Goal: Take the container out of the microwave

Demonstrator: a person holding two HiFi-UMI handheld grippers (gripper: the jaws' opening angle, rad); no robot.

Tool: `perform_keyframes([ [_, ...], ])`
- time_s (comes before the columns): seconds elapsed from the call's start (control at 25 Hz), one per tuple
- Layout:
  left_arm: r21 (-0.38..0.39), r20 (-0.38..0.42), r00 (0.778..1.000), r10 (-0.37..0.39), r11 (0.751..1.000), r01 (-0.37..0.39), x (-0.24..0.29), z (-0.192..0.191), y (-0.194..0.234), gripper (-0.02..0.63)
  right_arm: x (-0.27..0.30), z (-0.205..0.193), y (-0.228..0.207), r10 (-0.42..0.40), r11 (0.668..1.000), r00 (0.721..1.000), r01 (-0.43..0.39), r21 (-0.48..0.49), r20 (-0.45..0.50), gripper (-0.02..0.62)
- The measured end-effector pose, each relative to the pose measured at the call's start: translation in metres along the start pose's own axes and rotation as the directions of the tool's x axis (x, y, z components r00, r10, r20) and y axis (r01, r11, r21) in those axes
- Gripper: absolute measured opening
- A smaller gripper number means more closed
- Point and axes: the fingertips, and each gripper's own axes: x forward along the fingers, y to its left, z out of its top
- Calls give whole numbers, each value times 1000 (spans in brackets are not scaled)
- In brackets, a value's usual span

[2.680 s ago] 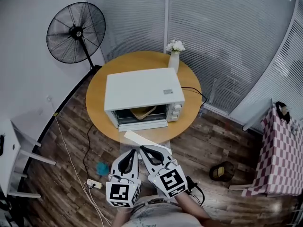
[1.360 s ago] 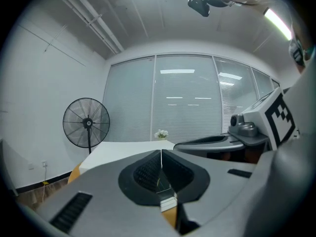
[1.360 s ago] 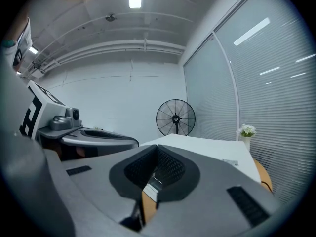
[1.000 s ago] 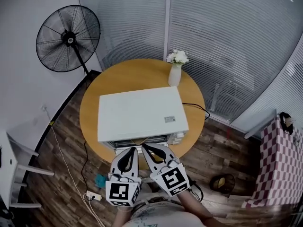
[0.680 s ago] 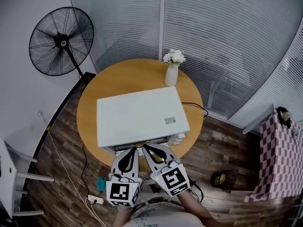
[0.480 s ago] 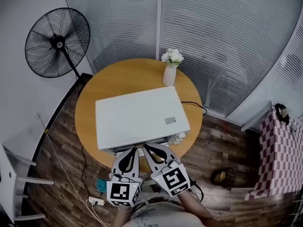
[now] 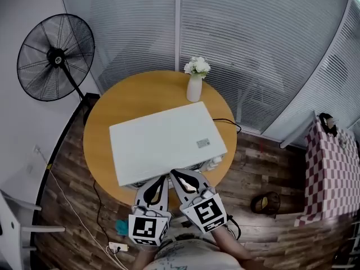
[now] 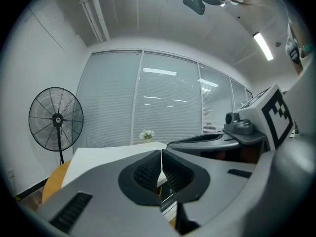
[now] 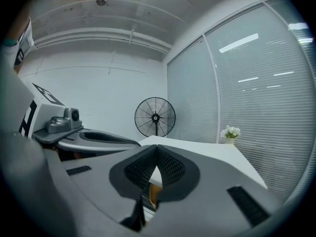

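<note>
Your right gripper (image 9: 157, 148) sees the tan container (image 9: 153, 193); your head view sees only the microwave (image 7: 166, 142) top. Earlier your head view looked inside. Your left gripper (image 8: 161, 153) and right gripper are both closed, empty.

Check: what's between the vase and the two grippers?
The white microwave fills that stretch on the round table; the head view shows it.

What we saw around the table

The microwave (image 7: 167, 142) sat on the table (image 7: 112, 111), with the vase (image 7: 194, 88) behind it near the far edge; the fan (image 7: 55, 57) stood on the floor (image 7: 67, 167) off to our left, well apart.
</note>
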Motion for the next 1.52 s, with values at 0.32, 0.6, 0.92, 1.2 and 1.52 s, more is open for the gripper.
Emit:
perform_keyframes([
  [0.32, 7, -16, 997, -72, 997, 72, -2, -12, 11, 17, 9, -5, 5, -65, 997, 998, 66, 50, -14, -8],
  [0.6, 17, -21, 995, -99, 995, 99, 2, -13, 8, 17, 8, -9, -4, -87, 995, 996, 87, 51, -9, -8],
  [0.92, 13, -23, 998, -62, 998, 62, 9, -16, -7, 17, 3, -9, -10, -48, 999, 999, 48, 26, -17, -8],
  [1.2, 5, -47, 999, 10, 1000, -10, 11, -26, -8, 17, 3, -9, -9, 33, 999, 999, -33, 11, -25, -8],
  [1.52, 17, -97, 995, 18, 1000, -17, 15, -43, -11, 17, -1, -12, -15, 35, 999, 999, -34, 11, -27, -8],
])
